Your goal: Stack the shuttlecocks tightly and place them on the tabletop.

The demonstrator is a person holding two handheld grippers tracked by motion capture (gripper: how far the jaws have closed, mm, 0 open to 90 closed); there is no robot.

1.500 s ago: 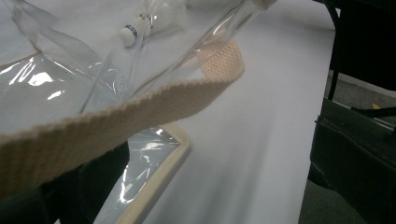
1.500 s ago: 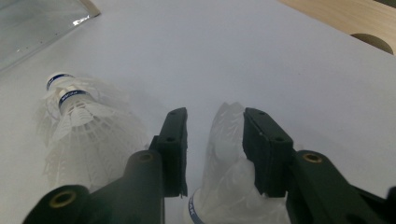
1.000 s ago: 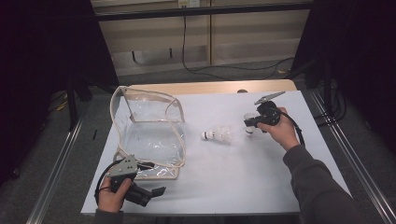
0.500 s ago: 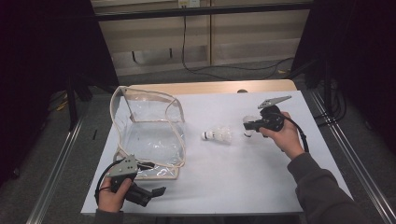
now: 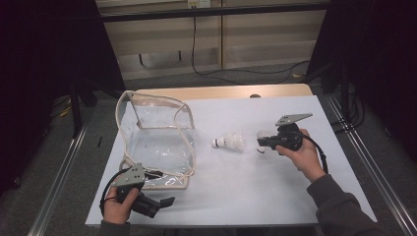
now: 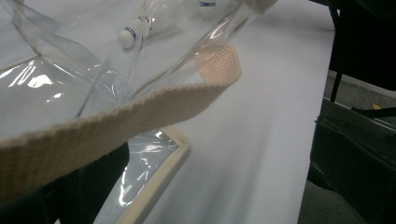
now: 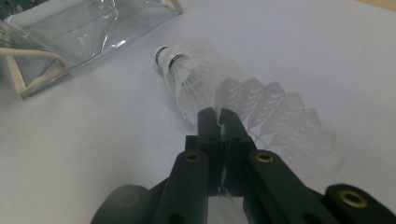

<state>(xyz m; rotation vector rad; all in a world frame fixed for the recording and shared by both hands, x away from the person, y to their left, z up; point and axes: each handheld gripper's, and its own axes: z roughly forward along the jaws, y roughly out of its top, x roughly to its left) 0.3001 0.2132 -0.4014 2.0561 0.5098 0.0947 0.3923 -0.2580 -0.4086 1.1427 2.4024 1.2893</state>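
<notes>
Two shuttlecocks: one (image 5: pixel 230 142) lies mid-table, the right gripper (image 7: pixel 218 114) pinches another (image 7: pixel 275 116); left gripper (image 5: pixel 147 204) clamps the bag's strap (image 6: pixel 140 112). No readable writing.

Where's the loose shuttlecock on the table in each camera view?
High view: loose shuttlecock at table centre, right of the clear bag.
Left gripper view: shuttlecock top left, seen through the bag.
Right gripper view: shuttlecock upper centre, beyond the held shuttlecock.
Shared landmark: the bag's beige trim.

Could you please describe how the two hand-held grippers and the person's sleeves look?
Each gripper is black: the left gripper and the right gripper both carry a grey three-cornered plate on top and trail a black cable. In the right gripper view, the black jaws show brass-coloured pivot rings. The right arm wears a dark grey sleeve.
</notes>
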